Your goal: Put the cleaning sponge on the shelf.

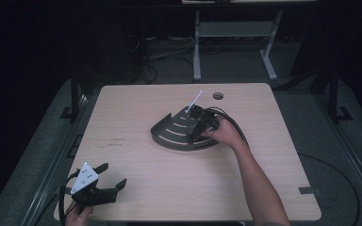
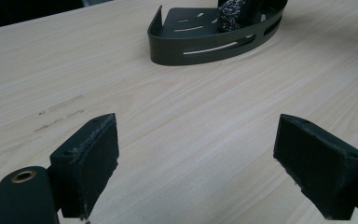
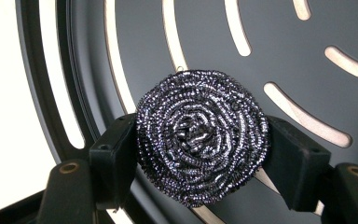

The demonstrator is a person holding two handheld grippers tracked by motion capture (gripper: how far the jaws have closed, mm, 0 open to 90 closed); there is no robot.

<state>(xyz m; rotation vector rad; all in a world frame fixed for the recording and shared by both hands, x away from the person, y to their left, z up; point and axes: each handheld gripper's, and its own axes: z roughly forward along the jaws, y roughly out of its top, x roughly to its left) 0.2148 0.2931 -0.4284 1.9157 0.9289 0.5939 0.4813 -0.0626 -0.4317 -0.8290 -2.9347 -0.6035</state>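
Two tongs work over a pale wood-grain tabletop (image 1: 136, 122). The right tongs (image 3: 200, 154) are clamped on a steel wool scouring pad (image 3: 201, 144), one black pad pressed to each side of the coiled ball. In the right gripper view the pad sits just above the slotted floor of a dark metal corner caddy (image 3: 279, 42); whether it touches the floor cannot be told. In the high view the right hand (image 1: 226, 134) holds those tongs (image 1: 199, 123) over the caddy (image 1: 169, 134), which lies a little toward 1 o'clock of the tabletop's middle, with a thin white stick (image 1: 194, 101) rising toward 12 o'clock from its back edge.

The left tongs (image 1: 112, 178) stand wide apart with nothing between them, near the tabletop's 7 o'clock corner, held by the left hand (image 1: 78, 214). In the left gripper view the pads (image 2: 91, 161) frame bare wood, and the caddy (image 2: 200, 44) lies well apart at 12 o'clock, the scouring pad (image 2: 230, 14) glinting inside it.
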